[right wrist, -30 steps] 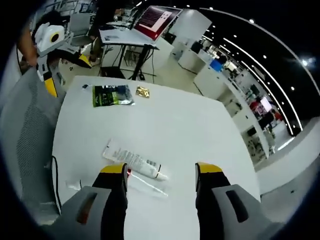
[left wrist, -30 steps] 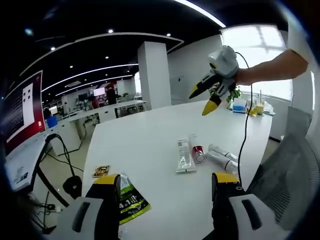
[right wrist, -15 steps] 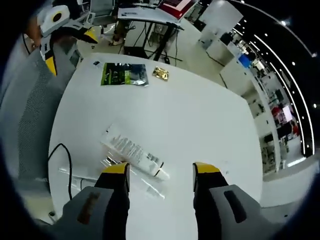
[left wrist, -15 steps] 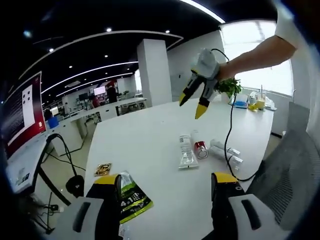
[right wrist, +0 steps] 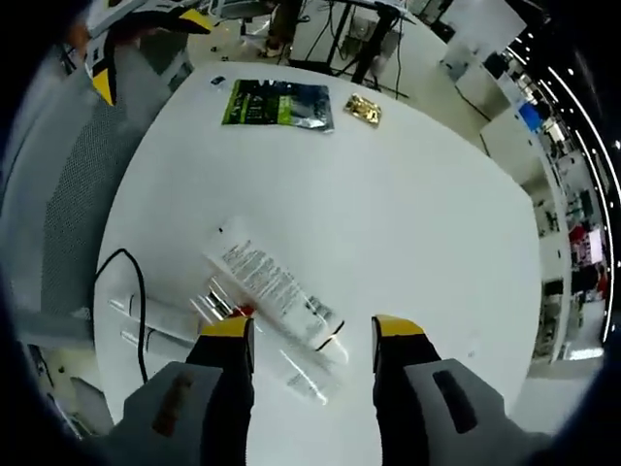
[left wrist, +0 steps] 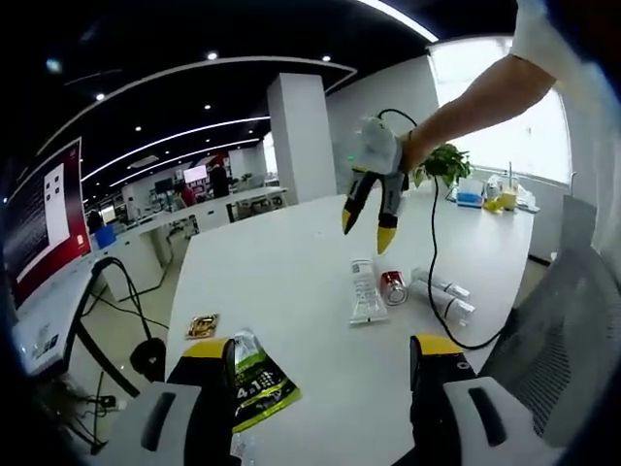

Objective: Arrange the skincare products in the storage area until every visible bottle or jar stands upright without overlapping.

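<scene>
A white tube (left wrist: 365, 289) lies flat on the white table (left wrist: 281, 252), with a red-ended item (left wrist: 394, 286) and two pale bottles (left wrist: 441, 297) lying beside it. My right gripper (left wrist: 367, 230) hangs open just above this cluster, jaws pointing down. In the right gripper view the printed tube (right wrist: 277, 291) lies slanted just ahead of my open right gripper (right wrist: 312, 335); pale bottles (right wrist: 155, 316) lie to its left and the red item (right wrist: 243, 311) peeks out under it. My left gripper (left wrist: 322, 388) stands open near the table's edge, holding nothing, and appears far off (right wrist: 150, 49).
A green sachet (left wrist: 254, 379) and a small gold packet (left wrist: 202, 325) lie near the left gripper; they sit at the table's far side in the right gripper view (right wrist: 277, 104) (right wrist: 364, 109). A black cable (right wrist: 121, 282) trails over the edge. A grey mesh chair (right wrist: 68, 194) stands alongside.
My right gripper has dropped lower and come in over the tube and bottles, still open. The left gripper and the products have stayed put.
</scene>
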